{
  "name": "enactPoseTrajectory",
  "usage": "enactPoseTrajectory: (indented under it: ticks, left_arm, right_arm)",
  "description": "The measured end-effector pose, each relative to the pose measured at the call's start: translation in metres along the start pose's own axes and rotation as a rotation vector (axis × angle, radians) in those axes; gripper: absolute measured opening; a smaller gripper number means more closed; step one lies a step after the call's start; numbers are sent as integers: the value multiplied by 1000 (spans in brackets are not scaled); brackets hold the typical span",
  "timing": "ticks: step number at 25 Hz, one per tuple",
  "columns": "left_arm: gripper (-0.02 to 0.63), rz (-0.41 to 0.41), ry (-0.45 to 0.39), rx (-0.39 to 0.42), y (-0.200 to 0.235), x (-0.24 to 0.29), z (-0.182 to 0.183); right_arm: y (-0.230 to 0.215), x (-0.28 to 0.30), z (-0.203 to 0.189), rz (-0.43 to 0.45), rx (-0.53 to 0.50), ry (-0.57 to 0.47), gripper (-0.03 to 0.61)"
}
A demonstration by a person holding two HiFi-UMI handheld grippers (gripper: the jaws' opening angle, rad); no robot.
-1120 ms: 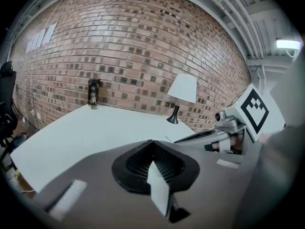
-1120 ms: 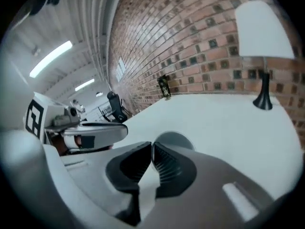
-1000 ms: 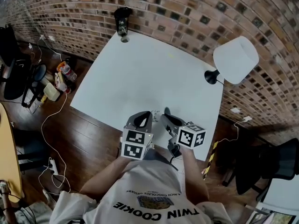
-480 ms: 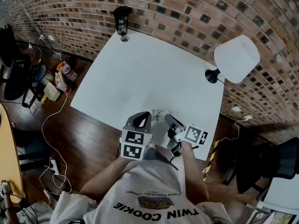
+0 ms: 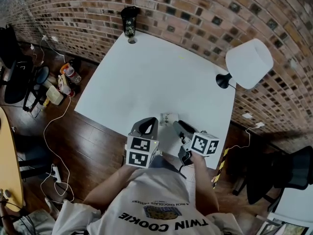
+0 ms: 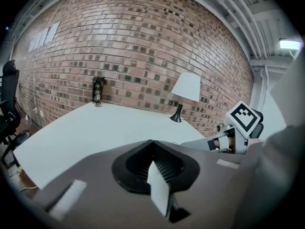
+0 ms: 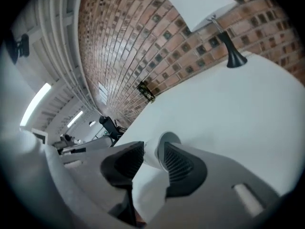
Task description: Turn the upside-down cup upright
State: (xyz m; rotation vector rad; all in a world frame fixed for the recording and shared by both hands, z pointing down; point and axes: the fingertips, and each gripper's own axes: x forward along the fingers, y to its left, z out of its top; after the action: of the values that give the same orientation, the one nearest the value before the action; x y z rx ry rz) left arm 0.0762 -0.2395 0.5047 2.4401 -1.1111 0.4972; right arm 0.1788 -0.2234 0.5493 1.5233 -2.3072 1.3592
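Opening just now, right tongs (image 7: 153, 151) around white cup (image 5: 168, 118), on table (image 5: 146, 72)

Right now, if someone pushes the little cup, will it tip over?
Probably. The cup looks small and thin-walled, so it is likely very light. On the smooth table it may slide first, then topple. A hard squeeze would likely dent it.

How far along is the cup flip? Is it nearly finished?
Nearly done, it seems. Done: the cup stands on the table, its mouth apparently facing up. In hand: the right hand-held gripper has just been opening its jaws around it. Left: draw that gripper away.
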Motion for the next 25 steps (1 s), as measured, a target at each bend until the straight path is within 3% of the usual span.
enactPoseTrajectory:
  ticks: [4,8,11,18,25]
  left_arm:
    - [5,15,-5,-13,8,-3,1]
    - [5,35,-21,-24,15,-7,0]
    - [5,50,-25,-36,20,-11,-1]
    - [5,103,-46,-65,36,-25,3]
    - [5,145,-55,-90,52,-39,-3]
  right_arm:
    - [15,0,15,-92,-440,99,132]
    - [37,28,6,-98,-962,338,210]
    - [43,49,-9,-84,-1233,499,229]
    - [28,89,-22,-88,-1551,707,235]
    - [22,102,-34,-57,-1687,876,236]
